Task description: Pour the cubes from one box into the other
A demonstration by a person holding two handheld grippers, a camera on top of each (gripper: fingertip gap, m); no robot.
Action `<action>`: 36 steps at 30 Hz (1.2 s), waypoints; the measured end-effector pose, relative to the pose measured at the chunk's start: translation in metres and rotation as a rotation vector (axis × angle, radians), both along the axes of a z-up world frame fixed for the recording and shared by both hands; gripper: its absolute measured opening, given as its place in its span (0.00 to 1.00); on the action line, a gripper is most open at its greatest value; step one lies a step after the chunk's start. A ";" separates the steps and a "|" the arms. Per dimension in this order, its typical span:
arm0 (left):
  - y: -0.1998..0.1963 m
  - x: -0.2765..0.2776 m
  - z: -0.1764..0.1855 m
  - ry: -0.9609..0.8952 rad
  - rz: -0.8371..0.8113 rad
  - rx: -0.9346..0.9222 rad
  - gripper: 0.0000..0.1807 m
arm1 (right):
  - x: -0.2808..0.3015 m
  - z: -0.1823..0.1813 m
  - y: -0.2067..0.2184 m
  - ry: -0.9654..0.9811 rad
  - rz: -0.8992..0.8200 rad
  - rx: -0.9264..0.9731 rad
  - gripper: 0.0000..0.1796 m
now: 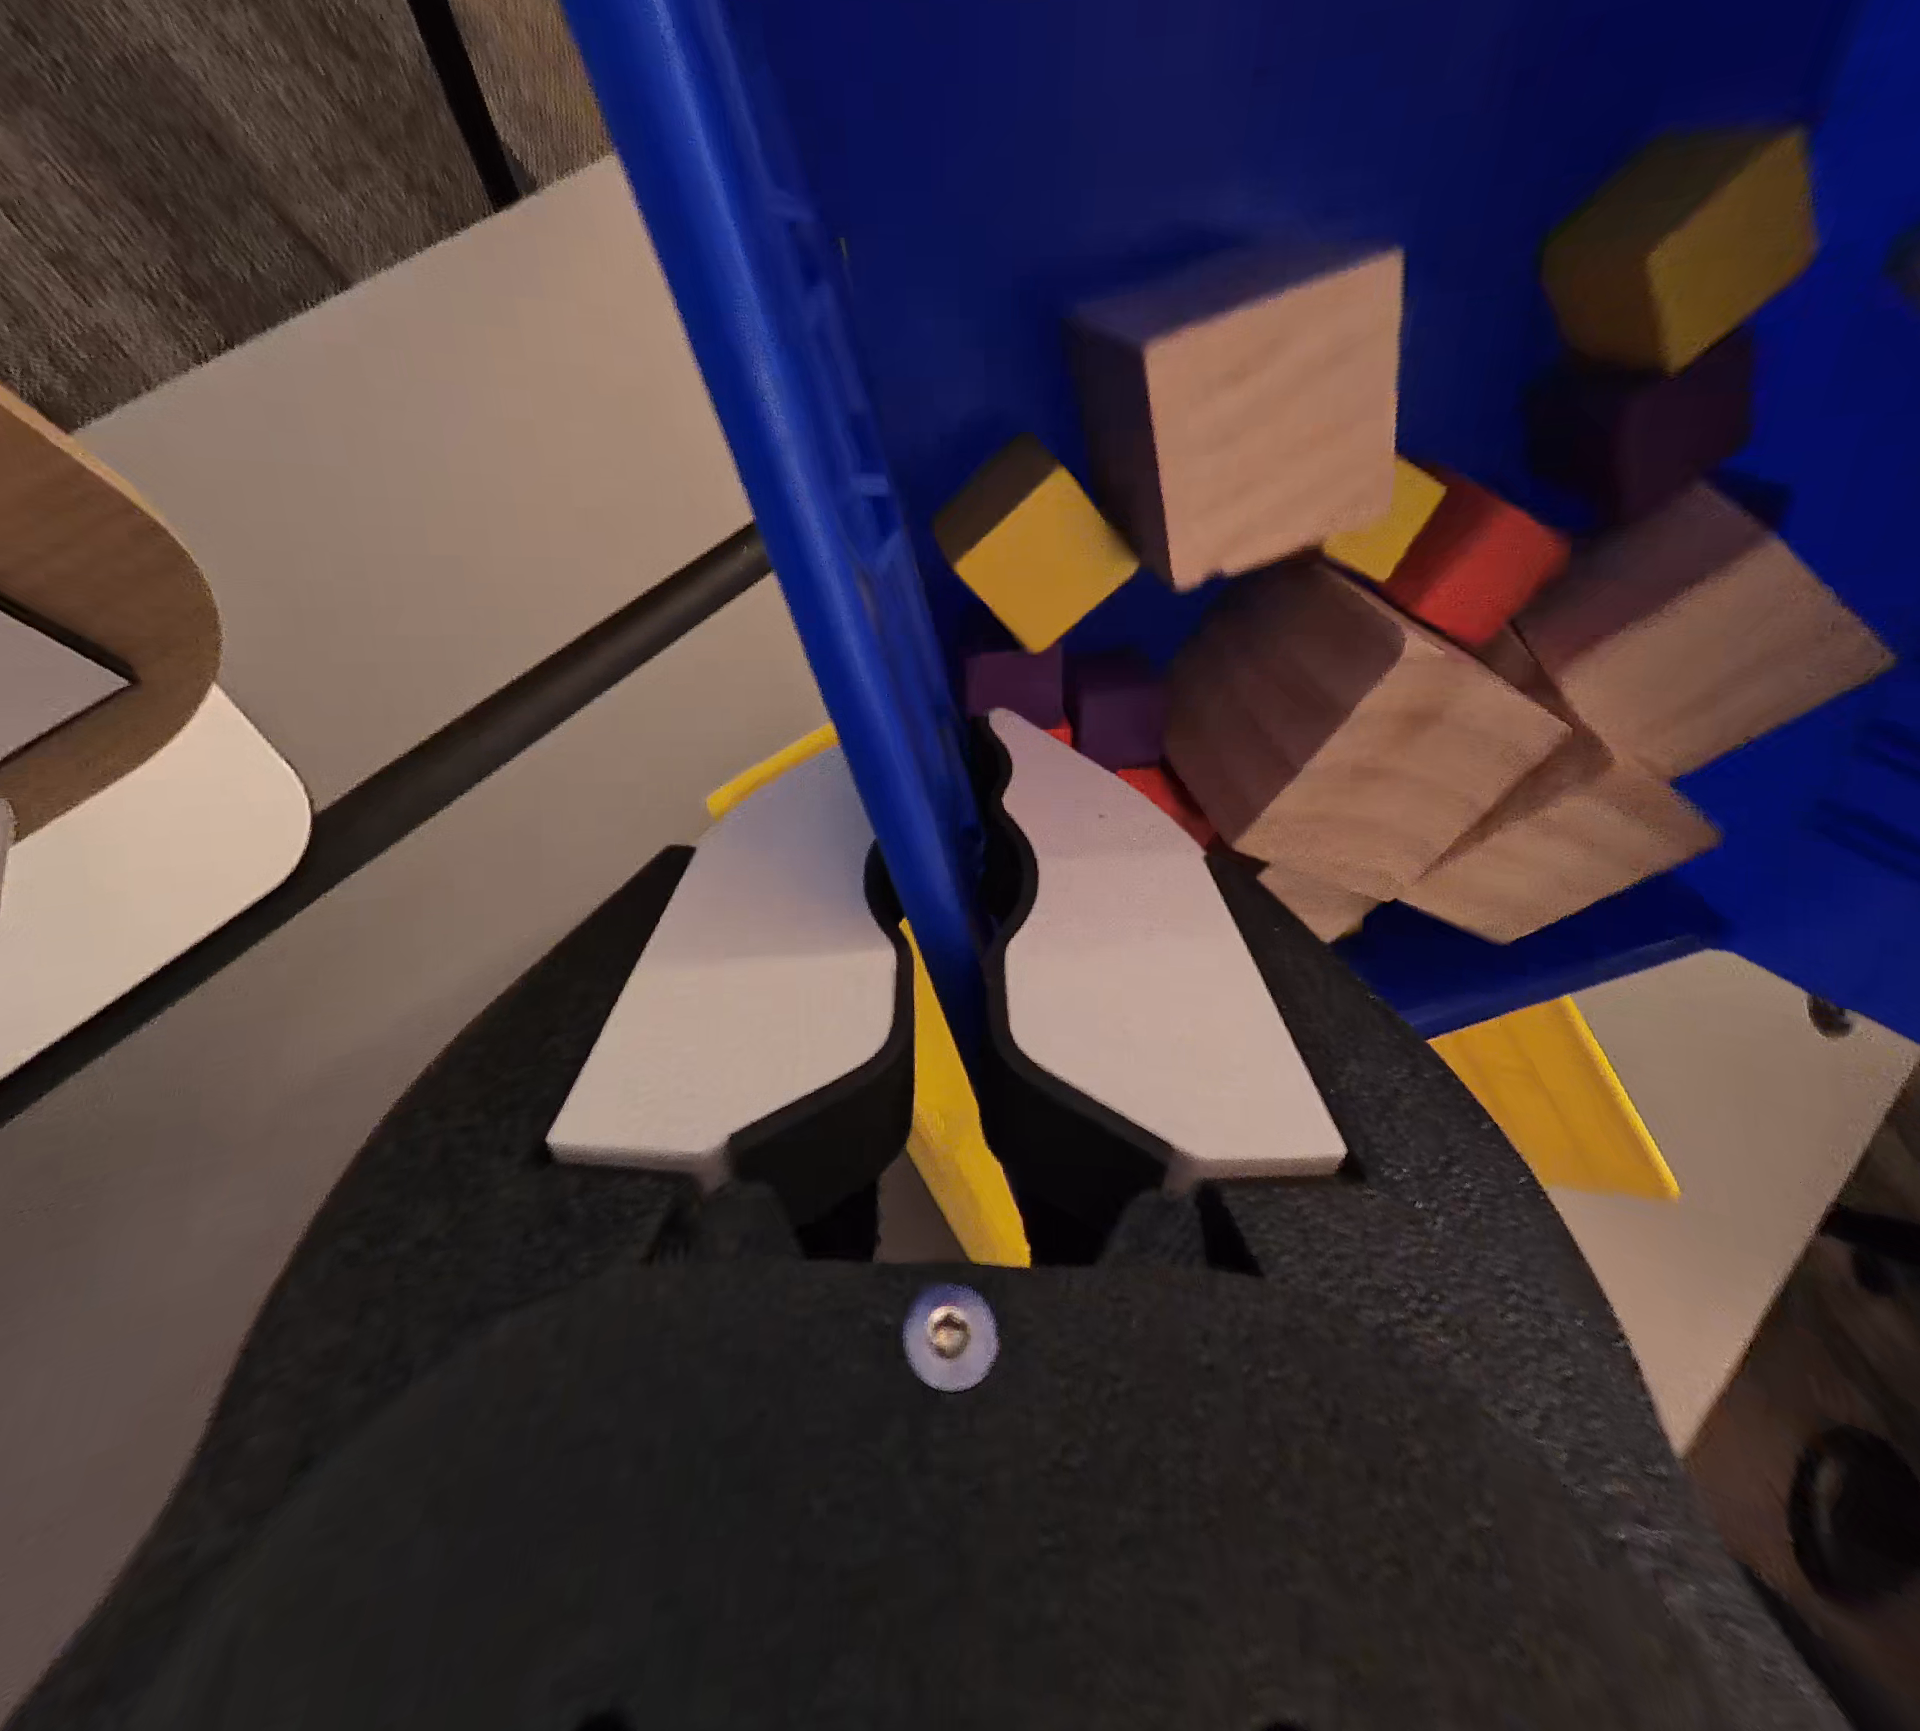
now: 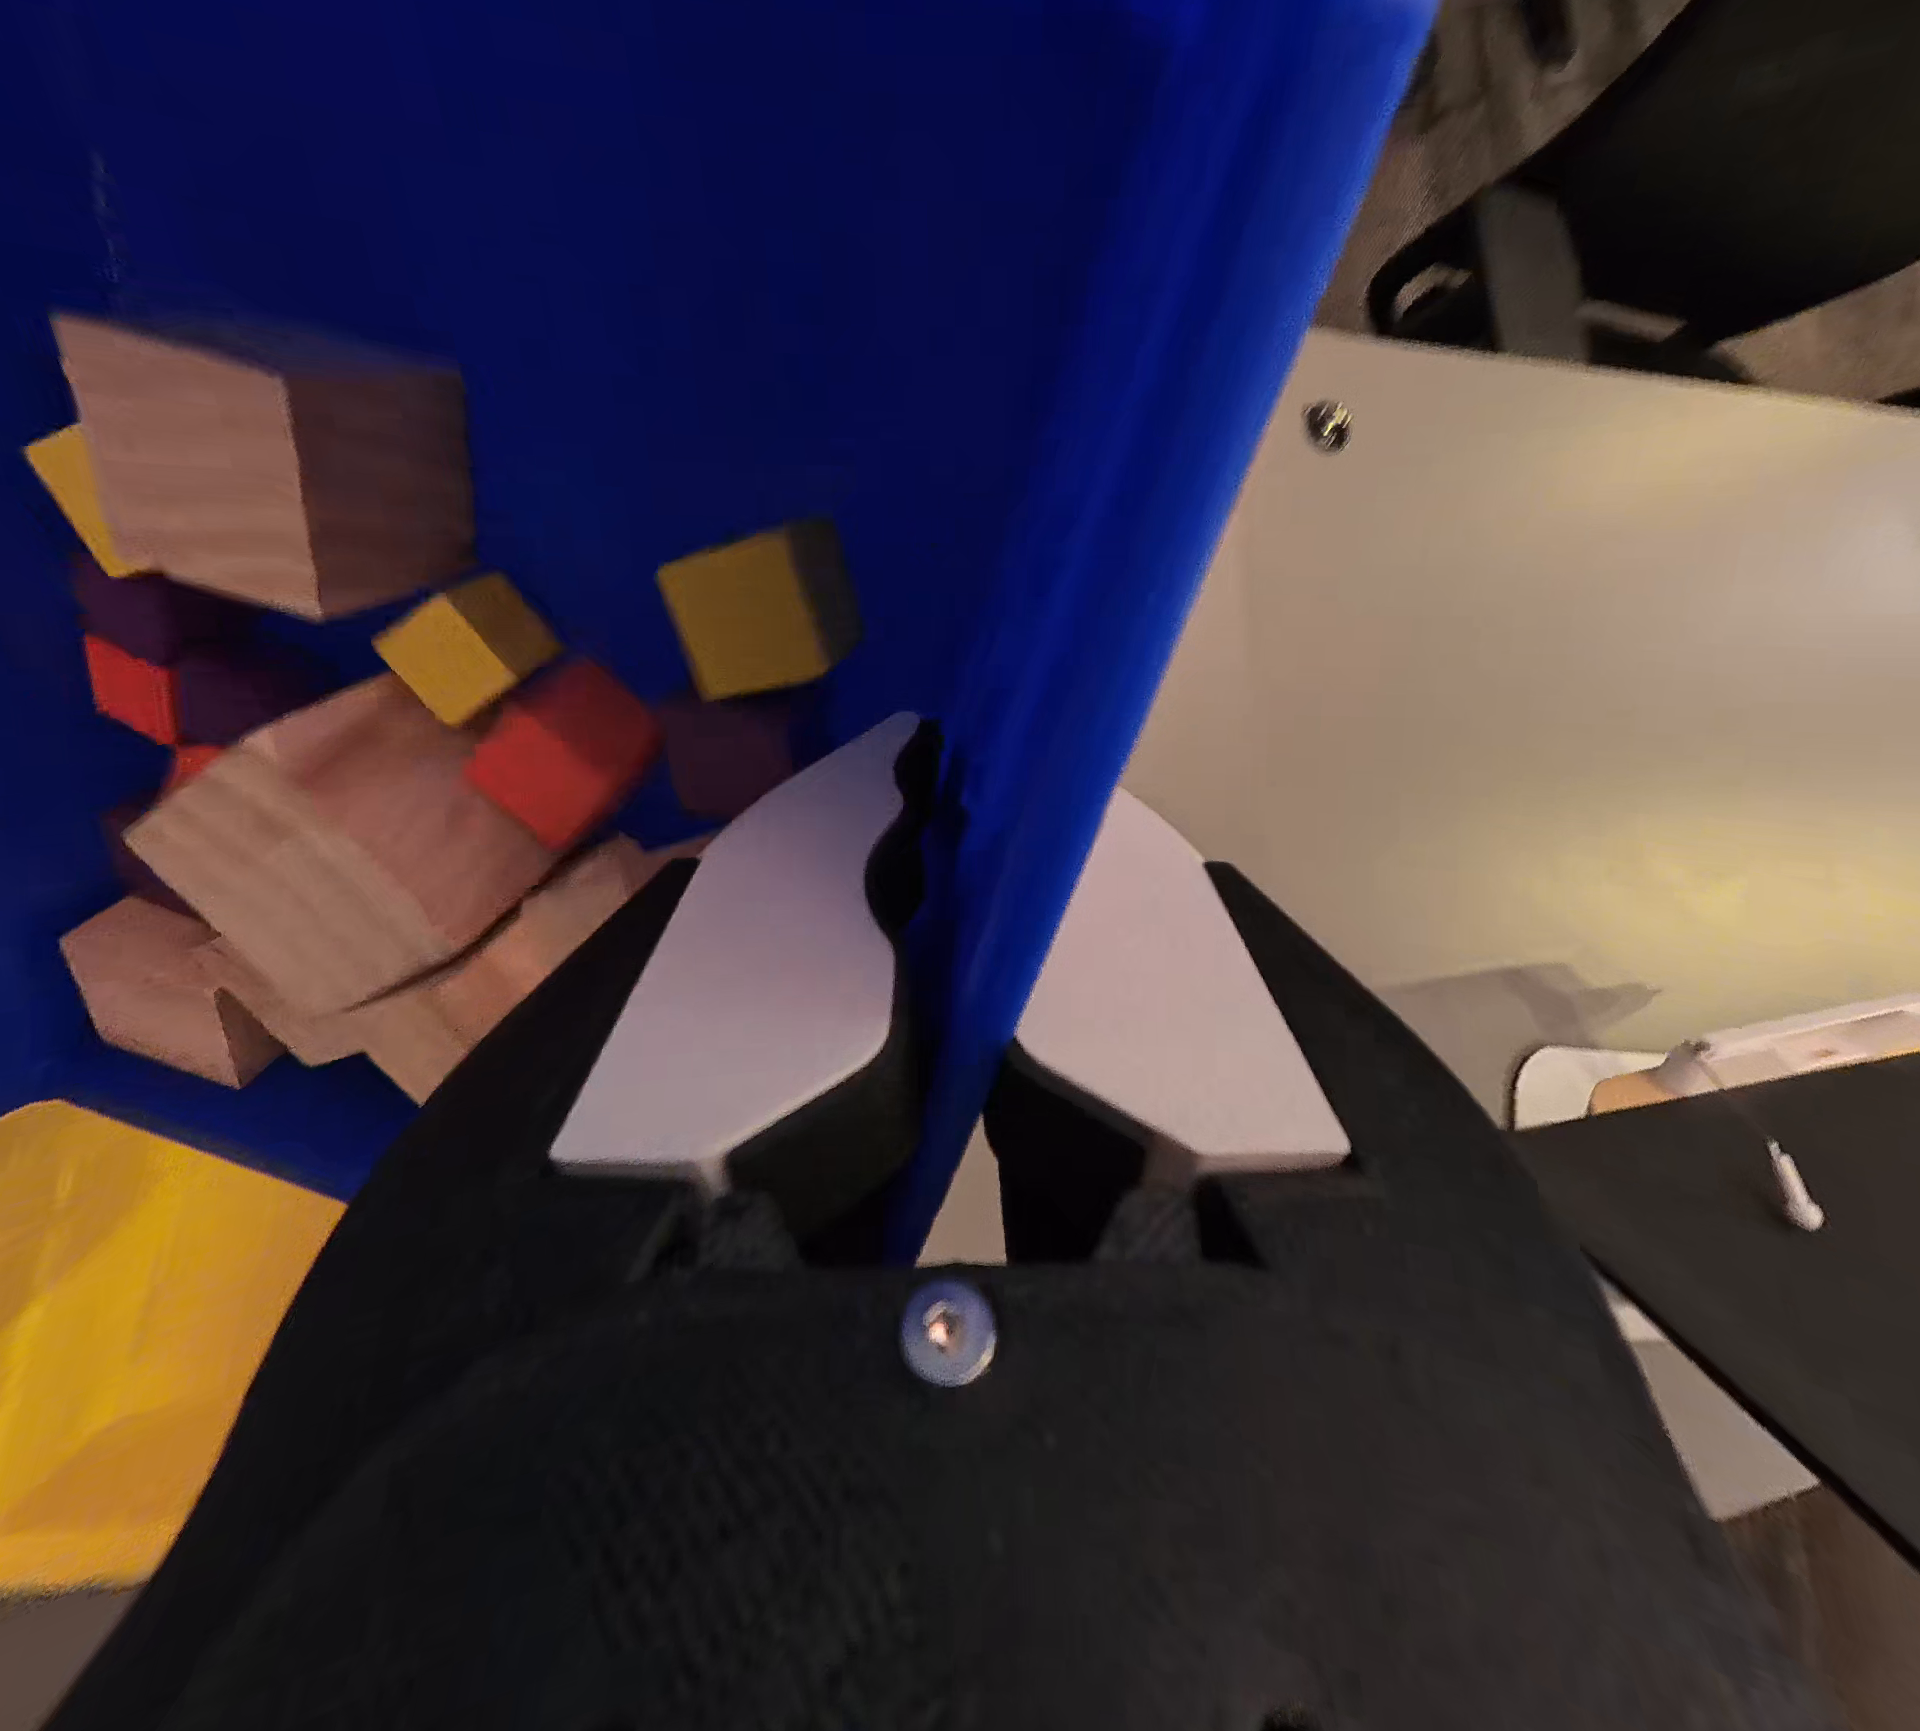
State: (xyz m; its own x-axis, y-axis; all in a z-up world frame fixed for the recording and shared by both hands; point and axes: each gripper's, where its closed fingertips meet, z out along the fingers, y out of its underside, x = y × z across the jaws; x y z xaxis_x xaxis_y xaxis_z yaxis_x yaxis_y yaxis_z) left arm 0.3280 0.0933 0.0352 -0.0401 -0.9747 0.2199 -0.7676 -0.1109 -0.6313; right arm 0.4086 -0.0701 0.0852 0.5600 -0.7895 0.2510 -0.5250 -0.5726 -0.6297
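A blue box [image 1: 1195, 71] is tipped steeply up, its open side toward me. My left gripper [image 1: 971, 808] is shut on its left wall [image 1: 727, 227]. My right gripper [image 2: 951, 808] is shut on its right wall [image 2: 1195, 331] of the same blue box [image 2: 623, 175]. Wooden cubes [image 1: 1257, 414], yellow cubes [image 1: 1039, 543], red cubes [image 1: 1475, 559] and purple cubes [image 1: 1652, 424] tumble down its floor toward the lower edge. They also show in the right wrist view, wooden [image 2: 281, 466], yellow [image 2: 753, 606], red [image 2: 566, 746]. A yellow box [image 2: 114, 1349] lies below the blue box's lower edge; it also shows in the left wrist view [image 1: 1548, 1110].
A white table [image 1: 436, 455] carries the boxes, with a dark gap [image 1: 520, 715] across it. A brown-rimmed board [image 1: 104, 601] lies at the left. A dark panel [image 2: 1714, 1286] sits at the right. Chairs [image 2: 1714, 123] stand beyond the table.
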 end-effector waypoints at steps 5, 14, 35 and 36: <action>0.007 0.000 0.004 -0.128 0.023 -0.028 0.04 | -0.004 0.018 0.009 -0.200 0.025 0.014 0.04; 0.007 -0.012 0.006 -0.243 0.009 0.032 0.04 | -0.020 0.019 0.010 -0.326 0.057 0.056 0.04; -0.016 -0.035 0.003 -0.331 -0.095 0.037 0.04 | -0.066 0.035 -0.015 -0.511 0.025 0.013 0.05; -0.016 -0.033 0.001 -0.334 -0.102 0.033 0.04 | -0.065 0.035 -0.015 -0.522 0.022 0.009 0.05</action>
